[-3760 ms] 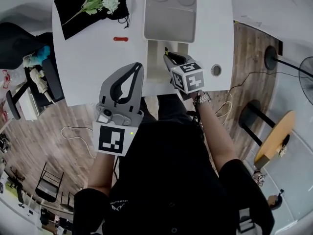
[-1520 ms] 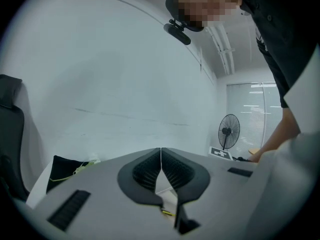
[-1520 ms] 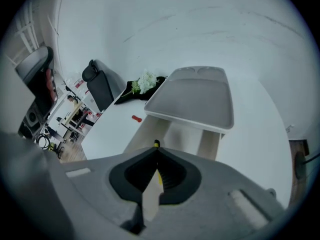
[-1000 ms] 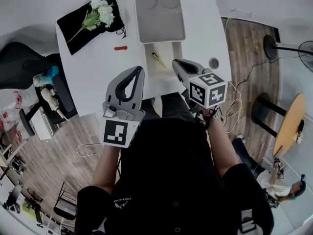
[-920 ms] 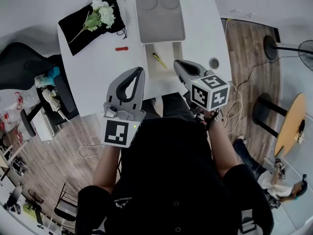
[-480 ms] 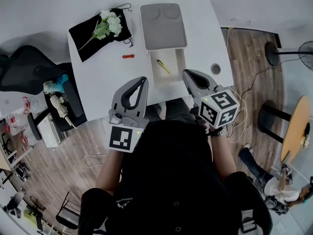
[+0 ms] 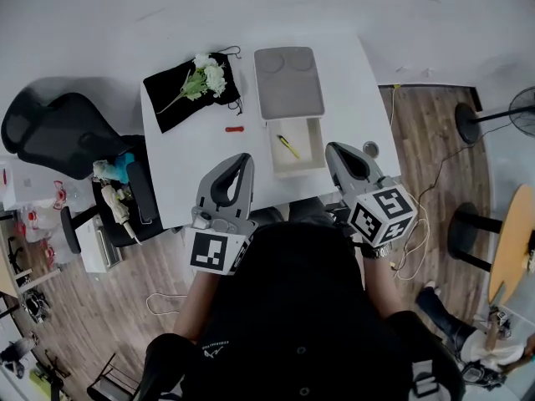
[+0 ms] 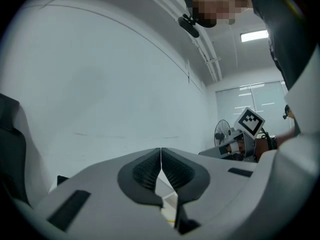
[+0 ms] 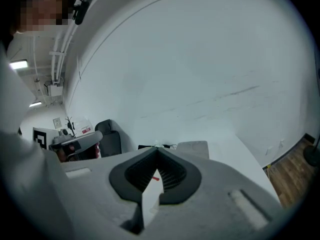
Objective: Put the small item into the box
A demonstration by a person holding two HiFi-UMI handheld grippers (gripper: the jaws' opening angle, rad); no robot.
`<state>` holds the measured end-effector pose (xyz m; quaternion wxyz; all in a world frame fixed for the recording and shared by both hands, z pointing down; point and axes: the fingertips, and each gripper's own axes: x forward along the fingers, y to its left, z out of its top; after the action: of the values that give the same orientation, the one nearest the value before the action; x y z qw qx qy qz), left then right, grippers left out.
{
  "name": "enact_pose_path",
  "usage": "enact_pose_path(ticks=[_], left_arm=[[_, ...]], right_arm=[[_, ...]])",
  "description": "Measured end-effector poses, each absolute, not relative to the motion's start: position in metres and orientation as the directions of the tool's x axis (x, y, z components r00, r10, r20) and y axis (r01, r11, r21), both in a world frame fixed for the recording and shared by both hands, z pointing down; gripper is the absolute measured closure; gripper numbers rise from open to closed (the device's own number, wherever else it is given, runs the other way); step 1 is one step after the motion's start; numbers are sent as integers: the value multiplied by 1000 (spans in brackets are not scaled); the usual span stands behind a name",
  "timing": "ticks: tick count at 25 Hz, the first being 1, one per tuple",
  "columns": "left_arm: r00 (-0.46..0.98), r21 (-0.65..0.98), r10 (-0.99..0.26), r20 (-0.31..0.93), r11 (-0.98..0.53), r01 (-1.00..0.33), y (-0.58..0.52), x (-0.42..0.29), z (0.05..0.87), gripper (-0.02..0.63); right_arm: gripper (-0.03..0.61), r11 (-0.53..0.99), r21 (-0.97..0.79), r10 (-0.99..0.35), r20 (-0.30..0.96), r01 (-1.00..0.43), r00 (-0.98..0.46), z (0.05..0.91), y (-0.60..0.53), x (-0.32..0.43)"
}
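Note:
A white open box [image 7: 298, 150] stands near the table's front edge, its grey lid [image 7: 288, 82] folded back behind it. A thin yellow item [image 7: 288, 146] lies inside the box. A small red item [image 7: 234, 129] lies on the table left of the box and shows as a red speck [image 9: 155, 178] between the right jaws. My left gripper [image 7: 242, 160] hangs at the table's front edge, left of the box, shut and empty. My right gripper [image 7: 335, 149] is just right of the box's front corner, also shut and empty. Both point up, away from the table.
A black cloth [image 7: 175, 107] with white flowers [image 7: 209, 75] lies at the table's back left. A round hole [image 7: 370, 149] is in the table by the right gripper. A black chair [image 7: 63, 132] stands left of the table; a stand [image 7: 466, 124] and cables are on the floor right.
My right gripper has drawn back from the box, and the yellow item stays inside. Both grippers have pulled toward the person and tilted up. The head view has risen and widened.

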<state>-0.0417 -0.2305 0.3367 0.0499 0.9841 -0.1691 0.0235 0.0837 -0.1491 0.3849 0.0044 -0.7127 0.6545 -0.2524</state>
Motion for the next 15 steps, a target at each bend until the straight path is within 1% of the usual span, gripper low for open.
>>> enact_pose_path(ticks=[7, 11, 15], left_arm=[[950, 13, -312, -28, -950, -312, -240, -38, 274, 607], [943, -11, -324, -79, -945, -326, -251, -38, 237, 607], [939, -36, -330, -99, -942, -334, -255, -40, 218, 608]], right_arm=[[574, -92, -241, -982, 183, -966, 47, 301, -156, 92], [574, -78, -161, -991, 120, -984, 59, 261, -157, 96], [574, -85, -103, -995, 60, -991, 79, 230, -155, 96]])
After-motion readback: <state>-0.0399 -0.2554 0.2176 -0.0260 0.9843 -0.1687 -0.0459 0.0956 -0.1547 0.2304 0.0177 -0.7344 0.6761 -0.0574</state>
